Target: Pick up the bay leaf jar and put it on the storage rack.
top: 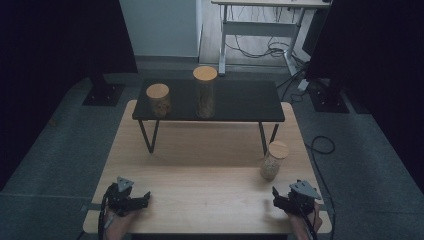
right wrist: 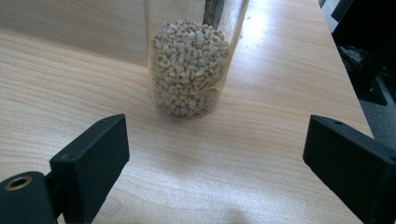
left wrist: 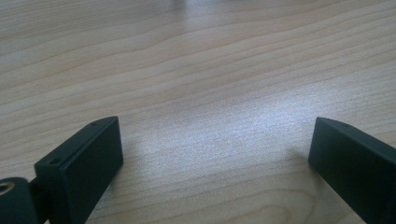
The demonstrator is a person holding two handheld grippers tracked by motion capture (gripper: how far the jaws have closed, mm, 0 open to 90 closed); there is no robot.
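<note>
The right claw (top: 278,196) rests at the near right corner of the pale wooden tabletop (top: 200,175), its black jaws spread wide with nothing between them. Just beyond it, near the right edge, stands the clear glass jar with a round wooden lid (top: 274,160), upright and part full of pale grains; in the right gripper view the jar (right wrist: 191,65) sits ahead of the open jaws, apart from both. The left claw (top: 145,199) lies at the near left corner, its jaws likewise spread over bare wood. Toward the far edge a low black shelf on thin metal legs (top: 240,102) spans the tabletop, bearing a short lidded glass jar (top: 158,100) at its left and a taller lidded glass jar (top: 205,92) beside it.
</note>
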